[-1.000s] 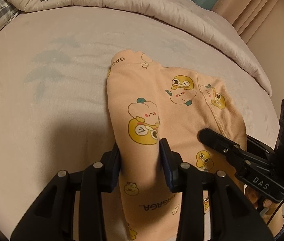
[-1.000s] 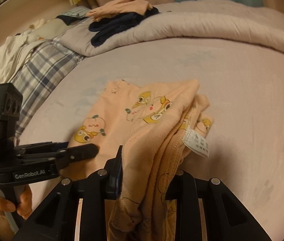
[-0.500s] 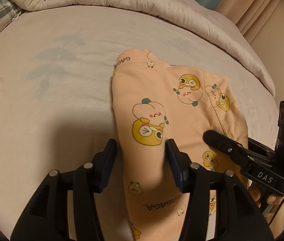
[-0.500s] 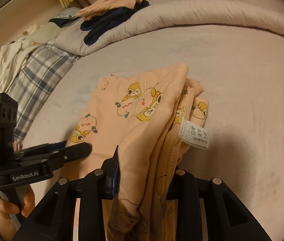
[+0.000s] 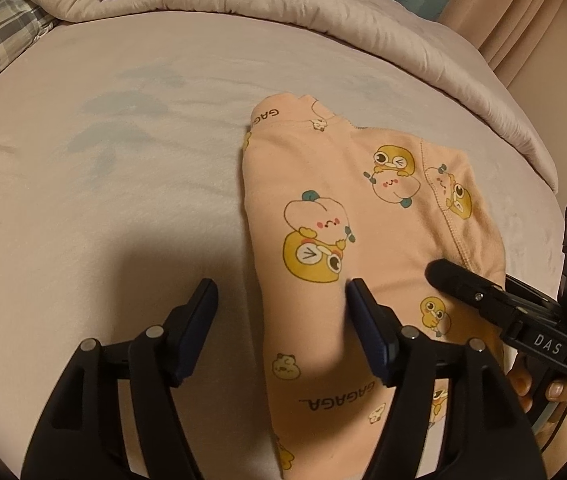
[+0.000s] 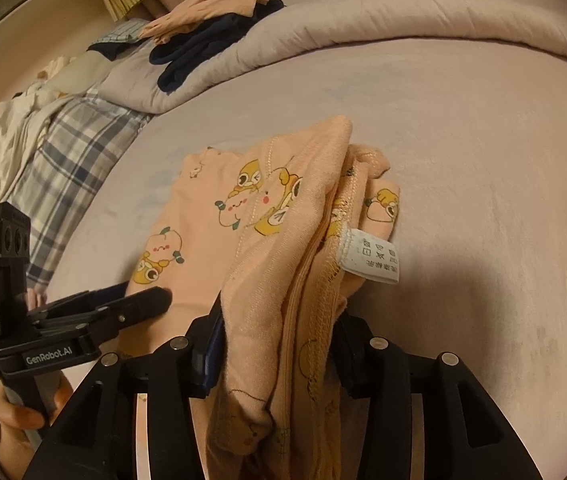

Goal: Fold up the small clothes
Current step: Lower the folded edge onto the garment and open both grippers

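So my left claw (image 5: 283, 304) is spread wide right now, nothing pinched in it. One finger sits over the bare bedsheet (image 5: 103, 200), the other rests over the peach pyjama piece (image 5: 343, 208), and the left folded edge of the cloth runs between them.

The pyjama piece itself lies roughly in the middle of the bed, peach coloured with yellow duck and peach cartoons and "GAGAGA" printed on it. The far end lies flat on the sheet, the near end runs toward me.

My right claw (image 6: 279, 332) is clamped down on a bunched-up wad of that same garment (image 6: 283, 240), several layers gathered between the fingers and lifted a bit off the sheet. A white care label (image 6: 371, 256) hangs out on the right side of the bunch. From the left camera you can see the right claw's finger poking in over the cloth's right side.

Up at the head of the bed there's a rolled-back duvet (image 6: 363, 20) with a dark navy item (image 6: 199, 48) and another peach one (image 6: 207, 4) piled on it, plus a plaid blanket (image 6: 67, 152) off to the left.
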A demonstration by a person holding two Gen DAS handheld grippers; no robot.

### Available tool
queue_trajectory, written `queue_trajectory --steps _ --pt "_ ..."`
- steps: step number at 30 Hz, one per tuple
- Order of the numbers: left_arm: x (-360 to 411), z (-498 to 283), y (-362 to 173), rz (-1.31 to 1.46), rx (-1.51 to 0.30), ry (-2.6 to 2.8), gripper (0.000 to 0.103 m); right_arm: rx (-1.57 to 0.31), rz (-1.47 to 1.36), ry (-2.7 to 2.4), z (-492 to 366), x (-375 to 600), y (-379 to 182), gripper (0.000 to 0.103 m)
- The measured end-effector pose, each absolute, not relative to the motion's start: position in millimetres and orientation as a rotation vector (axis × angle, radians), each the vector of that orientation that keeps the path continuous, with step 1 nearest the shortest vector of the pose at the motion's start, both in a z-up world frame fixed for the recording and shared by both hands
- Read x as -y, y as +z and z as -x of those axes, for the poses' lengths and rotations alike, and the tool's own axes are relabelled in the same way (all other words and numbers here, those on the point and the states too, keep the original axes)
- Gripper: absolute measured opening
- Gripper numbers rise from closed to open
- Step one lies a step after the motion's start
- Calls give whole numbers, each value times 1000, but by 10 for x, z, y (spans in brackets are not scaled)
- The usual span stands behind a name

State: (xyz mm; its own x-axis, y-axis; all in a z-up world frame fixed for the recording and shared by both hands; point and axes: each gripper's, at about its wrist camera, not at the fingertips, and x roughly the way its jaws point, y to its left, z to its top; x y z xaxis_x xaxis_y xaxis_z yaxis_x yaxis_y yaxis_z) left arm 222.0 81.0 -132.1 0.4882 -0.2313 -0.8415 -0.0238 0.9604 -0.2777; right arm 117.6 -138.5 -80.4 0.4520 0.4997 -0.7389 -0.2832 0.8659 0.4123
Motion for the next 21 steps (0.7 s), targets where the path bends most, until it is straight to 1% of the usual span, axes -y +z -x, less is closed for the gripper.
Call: queue_trajectory --steps 8,14,17,21 --pt "-828 -2140 -1308 270 -1057 -120 69 -1004 -265 494 -1140 1464 -784 47" --pt "-842 -2069 -1285 261 -1055 -114 69 -993 -227 475 -1086 1461 -741 48" --pt "-870 -2071 -1315 265 -1059 -105 74 -978 -190 448 -1064 1449 -733 53" --pt "-890 -2070 -1330 285 -1064 -99 75 -983 -192 435 -1080 1444 -736 53"
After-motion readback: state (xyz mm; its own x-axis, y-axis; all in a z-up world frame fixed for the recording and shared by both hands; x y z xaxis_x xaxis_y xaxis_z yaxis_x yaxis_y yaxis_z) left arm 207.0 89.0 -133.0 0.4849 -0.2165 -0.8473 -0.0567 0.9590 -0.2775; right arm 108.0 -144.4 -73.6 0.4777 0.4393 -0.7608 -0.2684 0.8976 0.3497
